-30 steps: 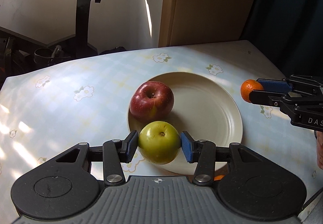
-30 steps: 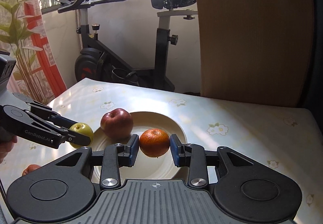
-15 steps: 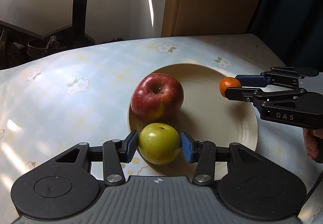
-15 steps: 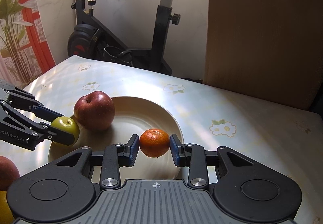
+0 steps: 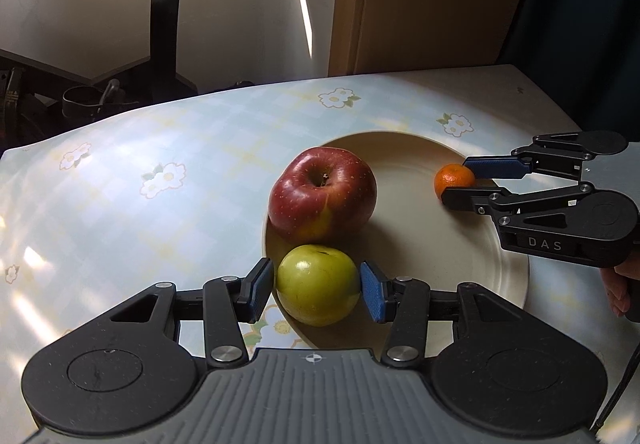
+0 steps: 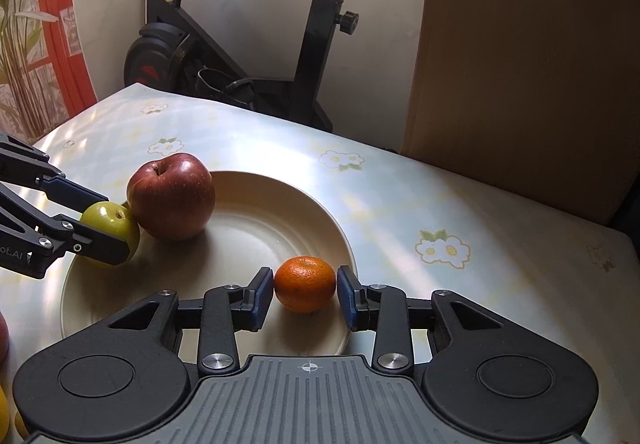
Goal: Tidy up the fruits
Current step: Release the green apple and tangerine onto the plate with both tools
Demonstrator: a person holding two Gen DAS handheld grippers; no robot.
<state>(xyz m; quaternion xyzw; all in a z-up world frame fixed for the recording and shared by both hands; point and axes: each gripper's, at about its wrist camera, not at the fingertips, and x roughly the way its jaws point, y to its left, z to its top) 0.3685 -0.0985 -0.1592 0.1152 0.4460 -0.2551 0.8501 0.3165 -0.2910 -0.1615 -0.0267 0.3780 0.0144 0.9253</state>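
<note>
Left gripper [image 5: 318, 290] opening around green apple [image 5: 318, 290] at plate [image 5: 460, 268] edge, lower centre; right gripper [image 6: 306, 290] fingers pinching mandarin [image 6: 305, 284] beside red apple [image 6: 172, 195].

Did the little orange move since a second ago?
Yes. In the left wrist view the orange, gripped by the right gripper, has come in from beyond the plate rim to just inside it, opposite the red apple.

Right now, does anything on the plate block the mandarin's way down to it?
Nothing visible does. The mandarin sits between the right gripper's pads over bare plate near its rim. The red apple and green apple sit apart, at the opposite rim.
</note>
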